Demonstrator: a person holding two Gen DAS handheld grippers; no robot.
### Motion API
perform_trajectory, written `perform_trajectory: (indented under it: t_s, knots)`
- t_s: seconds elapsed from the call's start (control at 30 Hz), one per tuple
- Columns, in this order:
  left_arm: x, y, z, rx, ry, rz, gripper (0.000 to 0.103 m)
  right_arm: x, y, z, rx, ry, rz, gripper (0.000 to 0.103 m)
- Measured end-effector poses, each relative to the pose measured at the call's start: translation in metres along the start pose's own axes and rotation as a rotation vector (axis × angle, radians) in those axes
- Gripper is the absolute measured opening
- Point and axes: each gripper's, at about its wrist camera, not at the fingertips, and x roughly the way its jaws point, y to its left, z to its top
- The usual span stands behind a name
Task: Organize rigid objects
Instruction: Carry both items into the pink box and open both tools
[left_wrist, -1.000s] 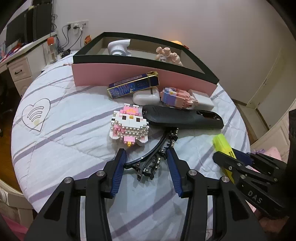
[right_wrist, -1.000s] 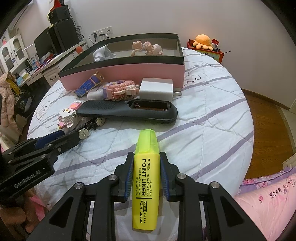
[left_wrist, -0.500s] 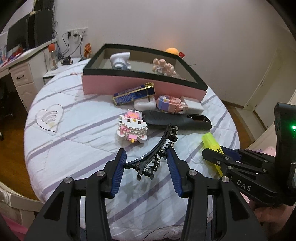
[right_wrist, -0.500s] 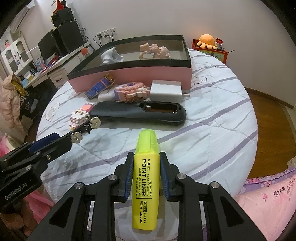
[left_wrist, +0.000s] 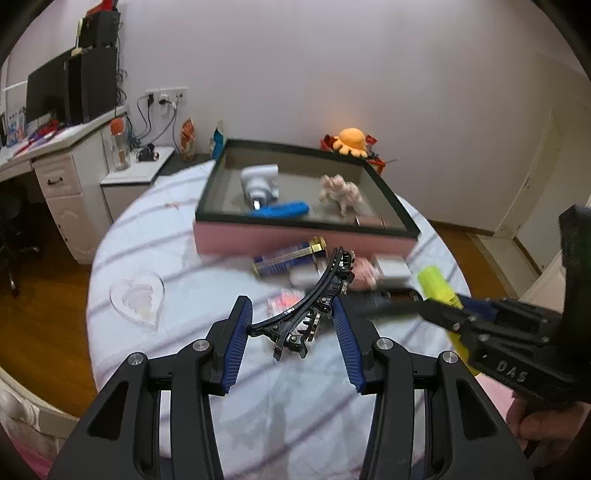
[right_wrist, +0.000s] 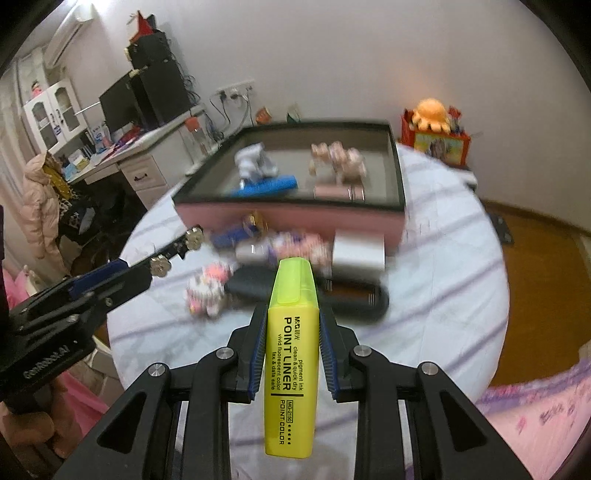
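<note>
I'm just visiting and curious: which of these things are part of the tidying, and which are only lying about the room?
Part of the job:
- hair clip in left gripper
- yellow highlighter in right gripper
- pink box
- black remote
- block toy

Lying about:
- orange plush
- monitor
- drinks bottle
</note>
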Motion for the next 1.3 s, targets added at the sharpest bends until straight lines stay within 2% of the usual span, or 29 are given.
perform_trajectory:
  t_s: [0.27, 0.47, 0.73, 0.93, 1.0, 1.03, 1.07, 1.13, 1.17, 1.2, 1.23, 1.3]
  knots:
    - [0.024, 0.011, 0.073, 0.015, -0.048, 0.061, 0.046, 0.017, 0.005, 0.087, -0.062, -0.066, 0.014, 0.027]
    - [0.076, 0.021, 0.122, 0.029, -0.021, 0.117, 0.046, 0.072, 0.0, 0.143, -0.061, -0.006, 0.031, 0.027]
    - [0.148, 0.03, 0.139, 0.025, 0.07, 0.153, 0.047, 0.136, -0.013, 0.154, -0.042, 0.119, 0.027, 0.027]
    - [0.17, 0.026, 0.135, 0.035, 0.107, 0.173, 0.049, 0.159, -0.016, 0.149, -0.047, 0.178, 0.021, 0.03]
    - [0.172, 0.027, 0.135, 0.032, 0.115, 0.203, 0.054, 0.16, -0.017, 0.15, -0.046, 0.185, -0.007, 0.041]
    - [0.172, 0.029, 0.136, 0.027, 0.114, 0.216, 0.063, 0.158, -0.018, 0.148, -0.043, 0.182, -0.02, 0.044]
    - [0.17, 0.033, 0.135, 0.017, 0.109, 0.23, 0.076, 0.155, -0.021, 0.148, -0.037, 0.176, -0.019, 0.048]
    - [0.164, 0.04, 0.135, -0.008, 0.095, 0.259, 0.092, 0.147, -0.025, 0.147, -0.021, 0.159, -0.024, 0.055]
    - [0.158, 0.044, 0.135, -0.027, 0.08, 0.262, 0.097, 0.143, -0.027, 0.148, -0.016, 0.145, -0.035, 0.065]
    - [0.152, 0.046, 0.134, -0.038, 0.071, 0.259, 0.099, 0.138, -0.027, 0.148, -0.012, 0.13, -0.036, 0.076]
    - [0.148, 0.047, 0.134, -0.044, 0.065, 0.256, 0.101, 0.133, -0.028, 0.148, -0.008, 0.111, -0.029, 0.081]
    - [0.136, 0.047, 0.132, -0.048, 0.048, 0.258, 0.102, 0.115, -0.029, 0.146, 0.007, 0.074, -0.024, 0.081]
